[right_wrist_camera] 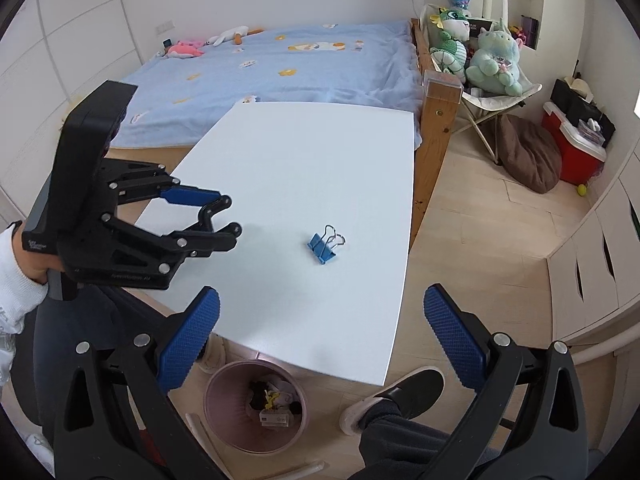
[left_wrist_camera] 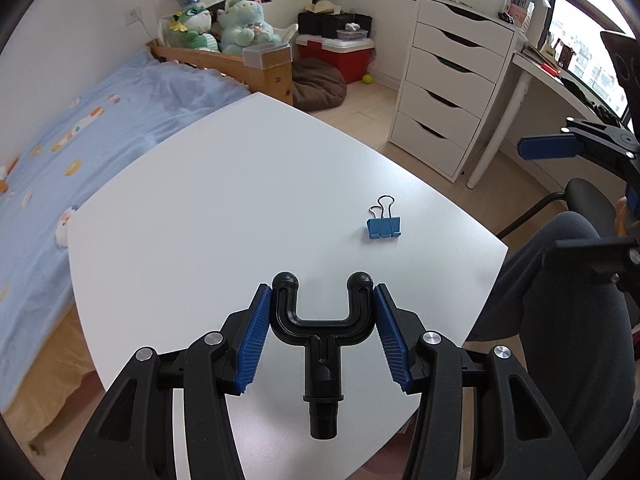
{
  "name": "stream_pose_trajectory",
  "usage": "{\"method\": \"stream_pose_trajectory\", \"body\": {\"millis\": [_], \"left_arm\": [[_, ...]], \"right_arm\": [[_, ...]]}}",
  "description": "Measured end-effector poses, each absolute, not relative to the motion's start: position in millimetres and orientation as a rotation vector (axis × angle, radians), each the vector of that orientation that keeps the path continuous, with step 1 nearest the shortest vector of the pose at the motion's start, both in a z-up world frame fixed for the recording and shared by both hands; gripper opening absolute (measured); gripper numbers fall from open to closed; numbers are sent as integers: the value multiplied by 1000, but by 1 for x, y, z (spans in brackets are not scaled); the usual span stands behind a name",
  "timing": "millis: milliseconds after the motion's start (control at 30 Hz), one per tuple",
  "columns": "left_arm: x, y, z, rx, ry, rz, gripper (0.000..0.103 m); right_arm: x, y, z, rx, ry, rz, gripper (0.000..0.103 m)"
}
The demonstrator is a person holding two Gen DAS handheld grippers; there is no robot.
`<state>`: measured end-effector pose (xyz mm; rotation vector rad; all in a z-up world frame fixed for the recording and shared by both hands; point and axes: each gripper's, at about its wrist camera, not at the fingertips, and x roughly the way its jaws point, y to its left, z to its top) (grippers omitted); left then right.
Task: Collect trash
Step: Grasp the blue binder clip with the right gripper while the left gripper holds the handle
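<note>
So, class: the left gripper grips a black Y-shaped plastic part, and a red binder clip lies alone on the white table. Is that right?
Not quite. The binder clip is blue, not red, as both wrist views show. The rest holds: the left gripper grips the black Y-shaped part, and the clip lies alone on the white table.

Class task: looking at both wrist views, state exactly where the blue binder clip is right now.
The blue binder clip lies alone on the white table, towards its right edge in both views, ahead of both grippers and touching neither.

Clip (right_wrist_camera: 326,245) on surface (right_wrist_camera: 304,160), nr its right edge. Bed (right_wrist_camera: 280,64) behind surface. Bin (right_wrist_camera: 224,420) on floor under surface's near edge. Left tongs (right_wrist_camera: 230,218) left of clip.
</note>
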<state>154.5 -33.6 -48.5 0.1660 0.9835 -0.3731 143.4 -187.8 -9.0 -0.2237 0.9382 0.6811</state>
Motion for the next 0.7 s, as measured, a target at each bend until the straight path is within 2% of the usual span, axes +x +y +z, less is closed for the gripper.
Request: {"method": "stream_pose_trajectory", "body": {"millis": [233,467,533,567,633,700], "left_arm": [[146,-22,-48,148,984,-361,50],[141,-13,-47,132,979,-350,50],[141,-11,-48,126,979,-351,50],[141,-9,-49,121,978,-350,50],[141,-8,-51,109,980,-349,50],[141,-7,-52,105,981,-350,50]], "right_arm": [[178,-159,-7,-240,964,702,100],[217,-138,-28,-215,1074,738,99],[225,-134,-35,-218,1102,736,85],[228,-131,-40,-222,1123,739,72],[231,-127,-48,-238,1154,738,62],[233,-124,-55,-243,1178,740,45]]}}
